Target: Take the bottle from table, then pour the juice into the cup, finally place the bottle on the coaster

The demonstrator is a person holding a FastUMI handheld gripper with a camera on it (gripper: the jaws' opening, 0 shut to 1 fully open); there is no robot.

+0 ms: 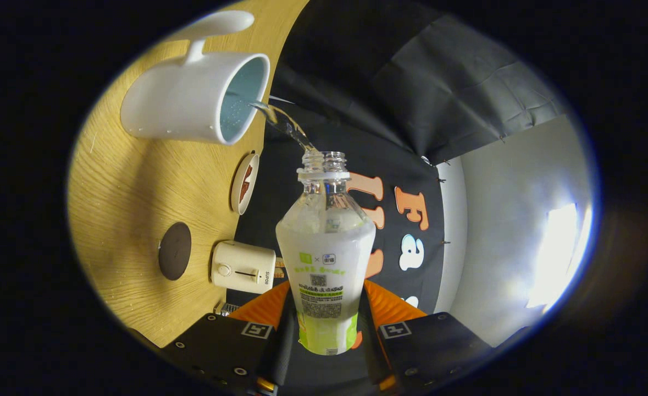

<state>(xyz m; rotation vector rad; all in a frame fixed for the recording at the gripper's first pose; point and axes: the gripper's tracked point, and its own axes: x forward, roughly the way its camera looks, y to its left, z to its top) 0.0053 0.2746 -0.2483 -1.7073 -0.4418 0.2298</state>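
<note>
Wooden table [131, 181] fills the frame's left. Upper left, the cup [192, 102] receives juice streaming from the uncapped bottle [325, 258], clamped between the gripper [326, 324] fingers at bottom centre.

Cloth-walled recording booth [455, 82] with a wooden table [131, 187].

Tongs [326, 324] clamp the bottle [326, 258]; bare table [131, 187] separates cup [192, 99], coaster [175, 251] and toaster [243, 267].
</note>
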